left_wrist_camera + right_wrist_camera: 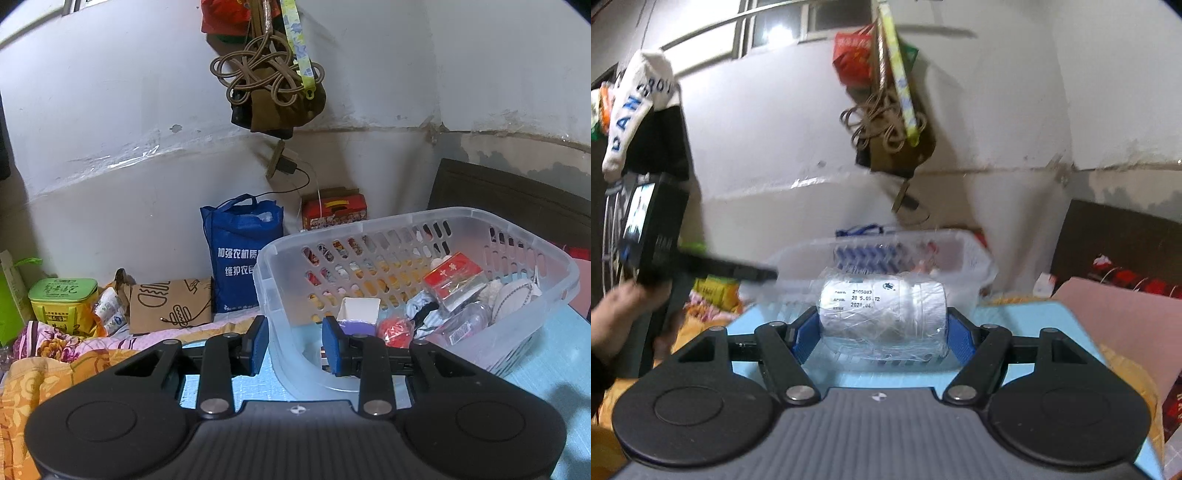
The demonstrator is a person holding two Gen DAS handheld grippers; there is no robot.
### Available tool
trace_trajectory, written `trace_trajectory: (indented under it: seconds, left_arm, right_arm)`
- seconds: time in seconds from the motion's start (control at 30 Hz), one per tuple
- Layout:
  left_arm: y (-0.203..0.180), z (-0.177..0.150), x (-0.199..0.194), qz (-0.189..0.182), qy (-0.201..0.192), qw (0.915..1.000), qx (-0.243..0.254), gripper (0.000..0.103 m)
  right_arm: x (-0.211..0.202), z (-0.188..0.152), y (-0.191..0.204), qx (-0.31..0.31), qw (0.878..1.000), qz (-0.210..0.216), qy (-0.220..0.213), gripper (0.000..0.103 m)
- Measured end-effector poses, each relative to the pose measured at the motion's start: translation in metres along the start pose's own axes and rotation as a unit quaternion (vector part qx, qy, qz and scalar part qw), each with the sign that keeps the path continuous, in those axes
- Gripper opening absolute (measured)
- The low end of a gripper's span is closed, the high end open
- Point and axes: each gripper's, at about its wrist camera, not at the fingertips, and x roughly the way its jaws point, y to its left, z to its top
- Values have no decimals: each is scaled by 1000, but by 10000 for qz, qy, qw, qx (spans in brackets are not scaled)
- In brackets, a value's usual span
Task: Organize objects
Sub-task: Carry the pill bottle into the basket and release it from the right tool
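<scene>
The right gripper [882, 332] has its jaws closed on a white bottle [882, 310] wrapped in clear plastic; the bottle lies sideways, its long axis running across from pad to pad with the ribbed cap pointing right. It is held above the light blue tabletop [1034, 314], just in front of the clear plastic basket [971, 266]. The left gripper [295, 341] has its jaws parted around the basket's near corner [280, 332], one blue pad outside the wall and one inside, not visibly pressing on it.

My light blue surface [546, 354] carries the clear plastic basket [554, 280]. Beyond it, on the floral bedding [55, 343], I see a blue bag [236, 258] and a green tin [62, 299].
</scene>
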Motion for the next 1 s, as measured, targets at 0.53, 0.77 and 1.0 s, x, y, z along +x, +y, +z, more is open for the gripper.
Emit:
trace_trajectory:
  seconds: [0.53,0.77,1.0]
  left_arm:
    - [2,2,1,-3,5,10000,-3,36]
    - [3,2,1,-1,5,10000,-5,36]
    - [3,2,2,1,2,10000,1,36]
  right_arm:
    - [104,76,11,-484,9969,104,606,73]
    - [147,64,31,-689,9917,259,1055,73]
    - [158,62,23,-510,9923,305,1085,74]
